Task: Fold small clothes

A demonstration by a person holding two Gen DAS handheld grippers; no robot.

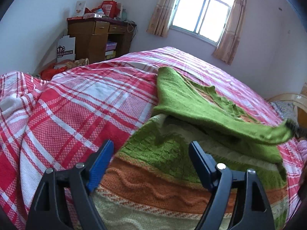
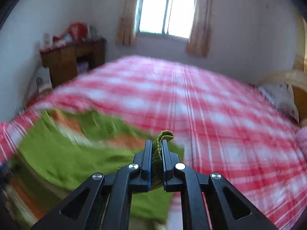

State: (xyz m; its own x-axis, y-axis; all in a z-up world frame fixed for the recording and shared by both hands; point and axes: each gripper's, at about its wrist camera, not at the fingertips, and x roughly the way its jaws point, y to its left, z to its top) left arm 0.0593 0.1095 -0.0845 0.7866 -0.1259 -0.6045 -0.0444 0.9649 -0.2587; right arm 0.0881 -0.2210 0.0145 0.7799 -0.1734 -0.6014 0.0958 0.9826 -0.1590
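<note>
Jaws of right gripper [image 2: 155, 147] clamped together on ribbed green cuff [image 2: 163, 140] of knitted green, orange and cream striped sweater [image 1: 163, 172] — cuff edge poking out just past the fingertips. Jaws of left gripper [image 1: 150, 149] standing wide apart, nothing between them, hovering over the sweater's lower stripes. Sweater spread on red, pink and white checked bedspread [image 1: 76, 105], long axis running from near the left gripper toward the window [image 1: 201, 13] wall. Plain green sleeve [image 1: 191, 103] lifted off the body, stretched toward the right edge of the left wrist view, cuff end raised. Right wrist view blurred; brown wooden desk [image 1: 92, 36] in the far corner.
</note>
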